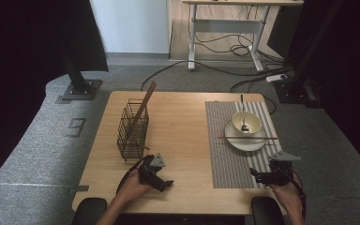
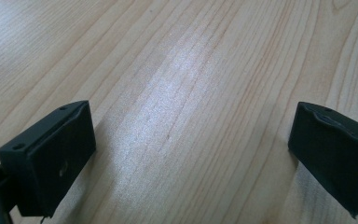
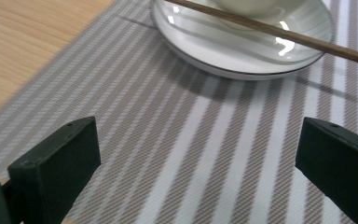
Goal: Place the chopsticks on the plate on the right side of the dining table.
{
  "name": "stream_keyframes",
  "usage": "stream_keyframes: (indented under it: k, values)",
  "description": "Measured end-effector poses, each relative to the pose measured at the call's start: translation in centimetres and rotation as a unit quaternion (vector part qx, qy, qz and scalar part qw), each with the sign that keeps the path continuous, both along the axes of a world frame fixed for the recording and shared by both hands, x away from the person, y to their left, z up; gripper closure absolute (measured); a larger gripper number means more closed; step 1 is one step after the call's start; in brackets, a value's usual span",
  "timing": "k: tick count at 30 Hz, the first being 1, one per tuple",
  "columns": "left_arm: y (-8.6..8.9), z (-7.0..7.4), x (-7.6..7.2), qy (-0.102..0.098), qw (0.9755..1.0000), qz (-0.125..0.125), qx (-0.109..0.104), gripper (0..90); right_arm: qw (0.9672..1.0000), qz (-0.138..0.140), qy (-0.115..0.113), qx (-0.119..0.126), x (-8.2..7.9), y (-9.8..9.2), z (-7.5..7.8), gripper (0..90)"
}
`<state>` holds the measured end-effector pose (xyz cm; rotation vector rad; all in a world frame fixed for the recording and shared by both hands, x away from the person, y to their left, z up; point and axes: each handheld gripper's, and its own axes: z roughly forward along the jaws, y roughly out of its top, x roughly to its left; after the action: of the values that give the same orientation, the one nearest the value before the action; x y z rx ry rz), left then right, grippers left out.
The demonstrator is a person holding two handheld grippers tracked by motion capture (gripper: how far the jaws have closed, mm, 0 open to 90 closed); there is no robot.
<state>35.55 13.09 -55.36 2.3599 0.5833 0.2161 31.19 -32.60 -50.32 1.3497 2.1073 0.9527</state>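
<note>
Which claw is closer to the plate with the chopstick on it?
The right claw. It sits just in front of the plate, on the striped mat, open and aimed at it. The left claw is farther off, over bare table, near the wire basket.

No readable text, labels, brands or numbers anywhere.

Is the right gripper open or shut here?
Open: the right gripper has its jaws wide apart, with bare striped placemat between them and nothing held.
</note>
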Motion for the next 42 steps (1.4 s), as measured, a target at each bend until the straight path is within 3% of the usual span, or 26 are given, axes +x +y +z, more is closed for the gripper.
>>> stream_keyframes:
  k: [6, 11, 14, 15, 18, 25, 28, 36, 42]
  values:
    - [0.0, 0.0, -0.1, -0.002, 1.0, -0.001, -0.003, 2.2, 0.9997, 0.019, 0.002, 0.012, -1.3, 1.1, 2.1, 0.0]
    - [0.1, 0.0, -0.1, -0.002, 1.0, -0.003, -0.003, 2.7, 0.9993, 0.037, -0.003, 0.007, -1.7, 2.2, 3.6, 0.0]
    - [0.1, 0.0, -0.1, -0.002, 1.0, -0.002, -0.004, 2.8, 0.9973, 0.074, 0.0, 0.006, -1.7, 3.7, 5.0, 0.0]
    - [0.1, 0.0, -0.1, -0.002, 1.0, -0.001, -0.003, 2.8, 0.9973, 0.074, 0.0, 0.006, -1.7, 3.7, 5.0, 0.0]
    - [0.1, 0.0, -0.1, -0.002, 1.0, -0.002, -0.002, 2.7, 0.9938, 0.111, 0.0, 0.005, -1.3, 5.6, 6.5, 0.0]
    - [0.1, 0.0, -0.2, -0.001, 1.0, -0.002, -0.002, 2.3, 0.9871, 0.16, -0.001, 0.011, -0.4, 8.7, 8.2, 0.0]
    - [0.1, 0.0, -0.2, -0.001, 1.0, -0.002, -0.002, 2.1, 0.983, 0.183, 0.005, -0.005, 0.3, 10.7, 8.9, 0.0]
    - [0.0, 0.0, -0.2, 0.001, 1.0, -0.003, -0.001, 0.6, 0.9777, 0.209, 0.018, -0.011, 1.9, 13.9, 10.0, 0.0]
    - [0.0, 0.0, -0.3, 0.002, 1.0, -0.006, 0.0, 0.0, 0.9739, 0.225, 0.028, 0.001, 2.9, 15.9, 10.6, 0.0]
